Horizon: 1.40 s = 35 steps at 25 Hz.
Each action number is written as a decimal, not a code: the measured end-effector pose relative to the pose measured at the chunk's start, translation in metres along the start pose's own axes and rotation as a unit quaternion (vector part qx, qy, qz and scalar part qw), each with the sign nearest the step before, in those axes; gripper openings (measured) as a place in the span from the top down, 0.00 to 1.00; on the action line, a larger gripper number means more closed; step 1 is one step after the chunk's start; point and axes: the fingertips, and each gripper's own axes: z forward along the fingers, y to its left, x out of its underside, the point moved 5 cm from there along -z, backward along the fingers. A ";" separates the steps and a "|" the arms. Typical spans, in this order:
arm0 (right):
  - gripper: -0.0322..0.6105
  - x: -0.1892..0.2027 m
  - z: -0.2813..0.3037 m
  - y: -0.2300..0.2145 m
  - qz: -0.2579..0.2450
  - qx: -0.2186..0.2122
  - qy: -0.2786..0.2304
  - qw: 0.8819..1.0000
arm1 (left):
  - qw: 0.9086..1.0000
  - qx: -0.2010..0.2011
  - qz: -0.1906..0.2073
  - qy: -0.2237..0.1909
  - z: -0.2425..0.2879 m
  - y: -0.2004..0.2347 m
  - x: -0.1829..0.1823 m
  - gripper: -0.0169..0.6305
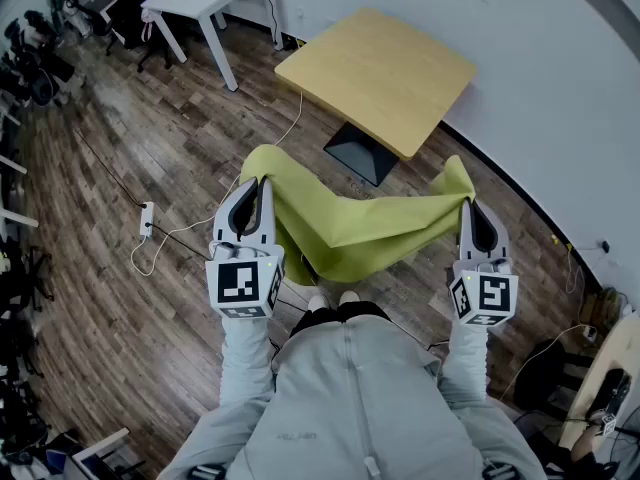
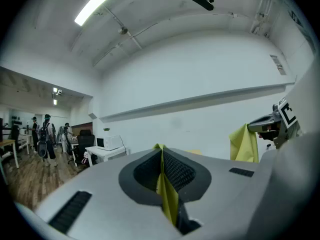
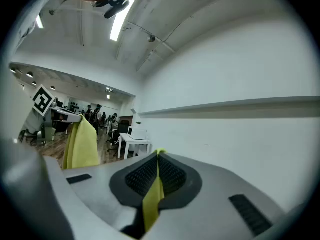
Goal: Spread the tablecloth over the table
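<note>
I'm holding the tablecloth [image 1: 350,226] in the air, the left gripper [image 1: 256,186] and right gripper [image 1: 468,208] each with jaws pinching a corner, cloth sagging between them. The table [image 1: 385,73] sits bare at twelve o'clock, so I judge the spreading is not yet begun.

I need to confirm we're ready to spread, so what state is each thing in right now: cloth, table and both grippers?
tablecloth: off the table, hanging slack in the air between the two grippers.
table: wooden top bare, not yet covered.
left gripper: shut on one end of the tablecloth.
right gripper: shut on the other end.
</note>
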 end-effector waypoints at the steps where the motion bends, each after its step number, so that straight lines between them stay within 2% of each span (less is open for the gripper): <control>1: 0.92 0.000 0.001 -0.002 0.000 0.004 0.001 1.000 | 1.000 0.000 0.000 0.000 0.002 -0.001 -0.001 0.93; 8: 0.91 0.005 -0.001 -0.016 0.002 0.011 0.002 1.000 | 1.000 -0.005 0.004 0.000 0.007 -0.011 -0.003 0.93; 20: 0.91 -0.007 0.009 -0.044 0.003 0.001 -0.037 0.999 | 0.998 -0.062 0.016 -0.018 -0.004 -0.008 -0.017 0.93; 29: 0.91 -0.027 0.055 -0.045 -0.003 0.004 -0.051 0.999 | 0.997 -0.078 0.017 -0.023 0.028 0.028 -0.024 0.93; 35: 0.92 -0.035 0.109 -0.031 -0.003 0.024 -0.055 0.998 | 0.996 -0.080 0.017 -0.033 0.073 0.082 -0.026 0.93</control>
